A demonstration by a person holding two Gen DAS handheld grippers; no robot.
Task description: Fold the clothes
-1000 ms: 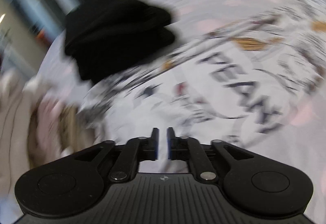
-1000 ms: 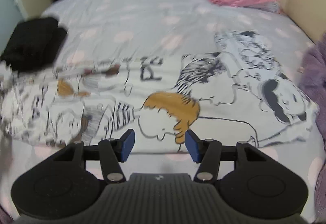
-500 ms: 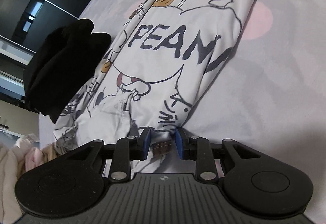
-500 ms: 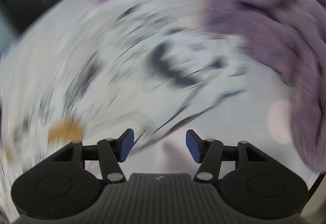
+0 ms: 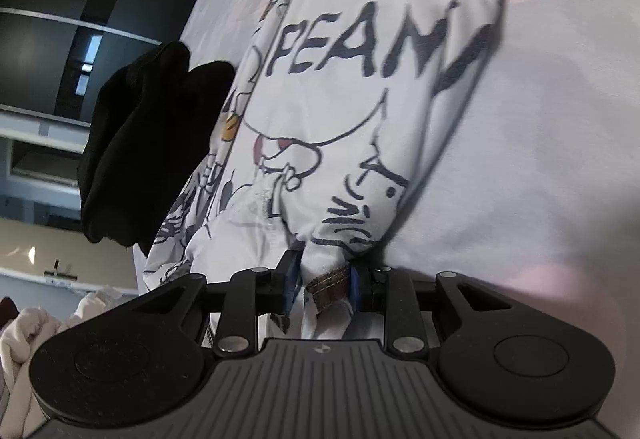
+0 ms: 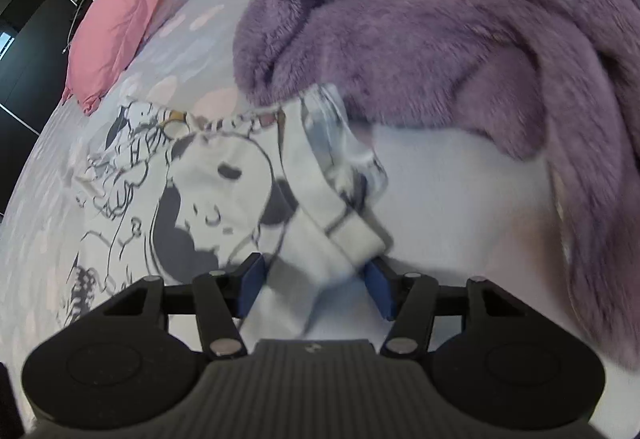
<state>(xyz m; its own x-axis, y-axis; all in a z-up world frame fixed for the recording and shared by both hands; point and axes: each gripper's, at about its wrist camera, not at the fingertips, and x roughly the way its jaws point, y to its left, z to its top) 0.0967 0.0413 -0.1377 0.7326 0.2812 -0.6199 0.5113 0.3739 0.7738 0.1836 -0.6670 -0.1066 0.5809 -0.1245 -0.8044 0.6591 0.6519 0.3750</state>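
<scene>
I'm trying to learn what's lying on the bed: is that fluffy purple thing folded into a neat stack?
No, the fluffy purple garment lies in a loose, rumpled heap beside the cartoon-print shirt on the bed.

Both hand-held grippers (left (image 5: 323,281), right (image 6: 316,285)) now straddle shirt (image 5: 352,127) ends.
</scene>
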